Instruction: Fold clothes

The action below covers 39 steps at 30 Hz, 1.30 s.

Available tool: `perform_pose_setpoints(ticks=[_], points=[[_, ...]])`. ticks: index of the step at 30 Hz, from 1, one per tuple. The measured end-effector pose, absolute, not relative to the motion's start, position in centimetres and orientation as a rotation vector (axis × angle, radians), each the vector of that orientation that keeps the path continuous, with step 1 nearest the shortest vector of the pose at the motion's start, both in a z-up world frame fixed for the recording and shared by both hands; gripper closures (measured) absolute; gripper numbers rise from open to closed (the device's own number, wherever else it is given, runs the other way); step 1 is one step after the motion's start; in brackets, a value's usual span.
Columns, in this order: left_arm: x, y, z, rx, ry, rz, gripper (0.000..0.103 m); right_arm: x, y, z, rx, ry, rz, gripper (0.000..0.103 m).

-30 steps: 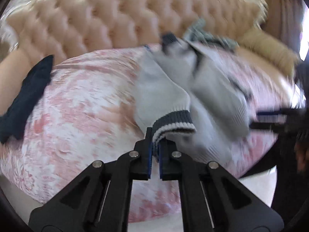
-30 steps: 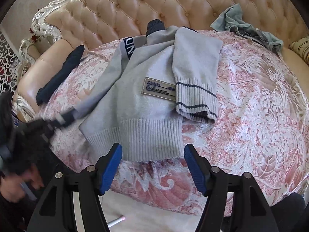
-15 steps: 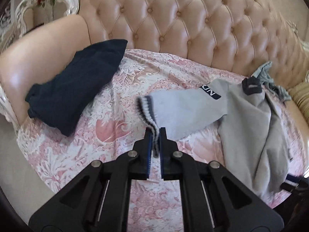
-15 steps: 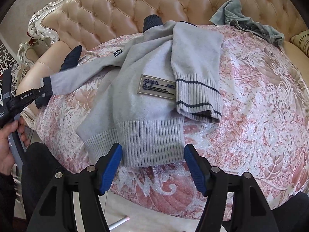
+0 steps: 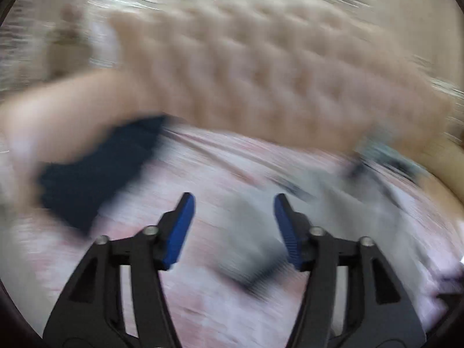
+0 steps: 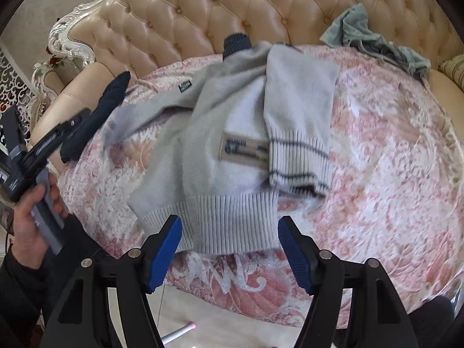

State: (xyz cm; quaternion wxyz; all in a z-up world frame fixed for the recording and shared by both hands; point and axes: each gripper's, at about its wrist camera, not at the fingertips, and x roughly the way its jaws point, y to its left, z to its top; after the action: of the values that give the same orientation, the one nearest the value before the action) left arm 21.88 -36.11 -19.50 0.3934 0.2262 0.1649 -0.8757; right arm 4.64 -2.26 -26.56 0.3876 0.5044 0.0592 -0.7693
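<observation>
A grey knit sweater (image 6: 229, 145) lies spread on the pink floral sofa cover (image 6: 377, 159). One sleeve (image 6: 298, 110) is folded across its body, and the other sleeve (image 6: 150, 110) stretches out to the left. My right gripper (image 6: 229, 226) is open just over the ribbed hem, holding nothing. The left wrist view is badly blurred. In it my left gripper (image 5: 233, 203) is open, and the grey striped cuff (image 5: 249, 249) lies loose on the cover between and below its fingers. From the right wrist view, a hand (image 6: 29, 217) holds the left gripper (image 6: 78, 119) by the sleeve's end.
A dark navy garment (image 6: 95, 121) lies on the sofa's left armrest, also the navy garment (image 5: 92, 174) in the blur. A teal-grey garment (image 6: 377, 43) is bunched at the back right near a striped cushion (image 6: 452, 66). The tufted sofa back (image 6: 232, 8) rises behind. A pink-tipped stick (image 6: 179, 330) lies on the floor.
My left gripper pulled the sleeve out to the left, then opened and let the cuff go. It is swinging fast now. The right gripper stayed open and edged closer to the hem.
</observation>
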Motion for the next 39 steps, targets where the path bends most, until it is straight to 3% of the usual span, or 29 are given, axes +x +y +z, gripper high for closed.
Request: perform_pose_setpoints(ticks=[4,7,14,19,22,27,31,36,39], points=[[21.5,-41.2,-17.5,0.484,0.567,-2.199,0.035,3.1,-2.2,-25.3,1.258,0.119,-1.987,0.033],[15.0,-43.0,-16.7,0.658,0.577,-2.538,0.034,1.6,-3.0,-24.4,1.232,0.123,-1.996,0.033],[-2.2,-47.3,-24.8,1.248,0.741,-2.822,0.034,-1.2,-5.0,-23.1,1.166,0.119,-2.002,0.032],[-7.5,-46.7,-28.4,1.398,0.704,-2.864,0.034,-2.7,-6.2,-23.3,1.138,0.144,-1.995,0.029],[-9.3,-46.6,-29.6,1.437,0.782,-2.829,0.049,-3.4,-7.1,-23.6,1.143,0.142,-1.979,0.029],[-10.2,-45.8,-32.0,1.629,0.734,-2.712,0.093,-4.0,-8.4,-23.4,1.101,0.182,-1.967,0.029],[-9.2,-44.9,-29.5,1.563,0.679,-2.769,0.096,-4.4,-8.7,-23.2,1.074,0.169,-1.979,0.028],[-6.7,-44.8,-25.4,1.394,0.486,-2.731,0.096,-5.4,-8.4,-22.8,1.050,0.170,-2.033,0.028],[-5.5,-45.6,-24.5,1.339,0.483,-2.685,0.096,-7.1,-8.6,-21.9,1.017,0.214,-2.065,0.028]])
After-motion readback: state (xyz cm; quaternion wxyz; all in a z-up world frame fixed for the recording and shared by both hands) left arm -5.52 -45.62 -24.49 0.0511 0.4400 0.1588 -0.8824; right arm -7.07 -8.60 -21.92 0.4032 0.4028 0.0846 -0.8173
